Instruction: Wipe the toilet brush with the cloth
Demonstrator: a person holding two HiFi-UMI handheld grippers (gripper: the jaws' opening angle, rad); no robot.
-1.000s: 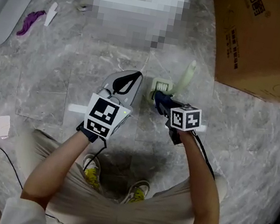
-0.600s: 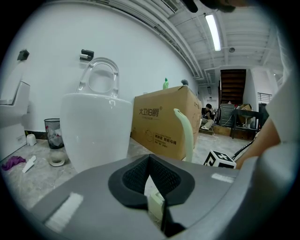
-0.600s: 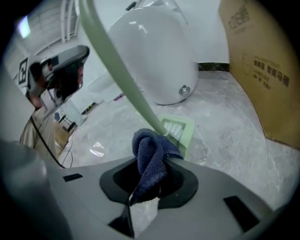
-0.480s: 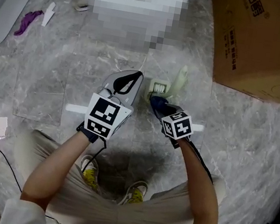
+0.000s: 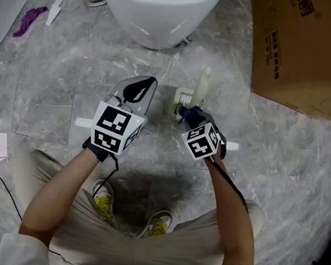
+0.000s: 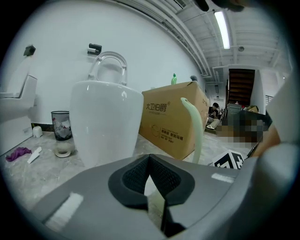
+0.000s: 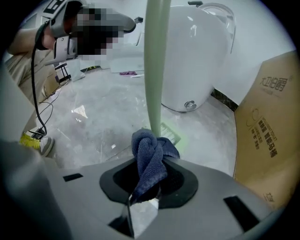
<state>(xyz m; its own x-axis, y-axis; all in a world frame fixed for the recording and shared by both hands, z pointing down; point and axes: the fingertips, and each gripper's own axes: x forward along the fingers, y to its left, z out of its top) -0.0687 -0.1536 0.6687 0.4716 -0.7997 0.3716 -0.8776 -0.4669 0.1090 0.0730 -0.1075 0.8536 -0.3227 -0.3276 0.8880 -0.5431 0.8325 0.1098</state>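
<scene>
dark blue cloth (image 7: 149, 157), seemingly pale-green brush (image 7: 154, 61)

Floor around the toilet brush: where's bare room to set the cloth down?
Bare marble floor lies right of the toilet brush, up to the cardboard box, and left of the left gripper, up to the purple rag. It is crowded between the toilet and the right gripper, where the brush stands.
</scene>
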